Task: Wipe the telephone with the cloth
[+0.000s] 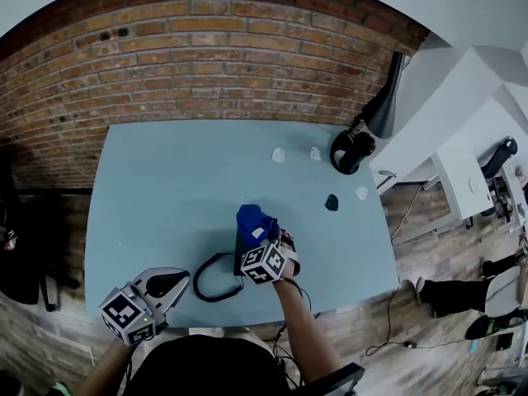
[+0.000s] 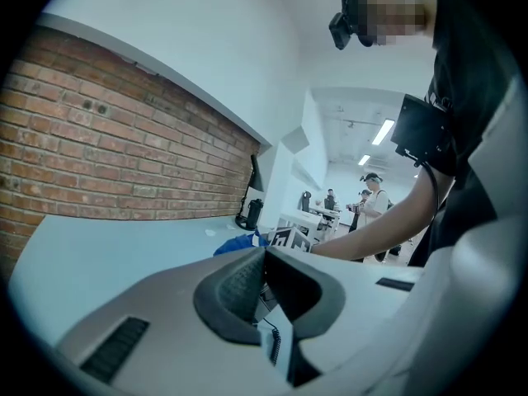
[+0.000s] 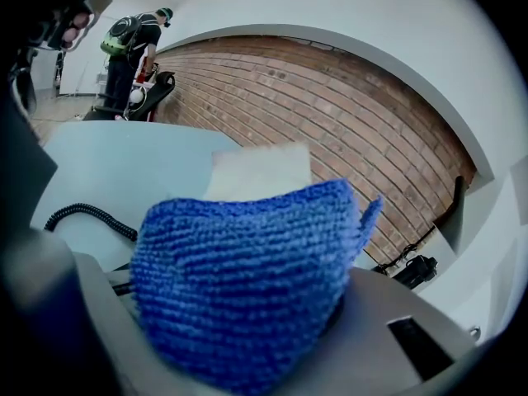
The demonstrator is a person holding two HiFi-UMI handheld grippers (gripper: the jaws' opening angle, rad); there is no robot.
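Nearest the person, left of the telephone [image 1: 239,251] and close to the table's [image 1: 148,188] near edge, the left tool [image 1: 176,284] is held above the table surface. Its two dark pads [image 2: 233,291] meet at their far ends, and nothing is gripped between them. Through the slot under the pads, a stretch of coiled black cord [image 2: 275,346] can be seen.

That cord [image 1: 205,290] loops across the table from the telephone's left side towards the left tool. The telephone itself shows only as a dark shape near the table's front edge, mostly covered from above. Over it is the right tool [image 1: 261,239], its jaws clamped on a bunched blue cloth [image 3: 247,287]. The cloth [image 1: 255,220] hangs over the telephone's far side; whether it presses on the casing cannot be told.

Beyond the telephone to the right lie a small dark object [image 1: 331,202] and three small white bits [image 1: 279,155]. Farther off the same way are black headphones [image 1: 351,151] and a black lamp [image 1: 385,106]. A brick wall [image 1: 214,64] stands behind the table.
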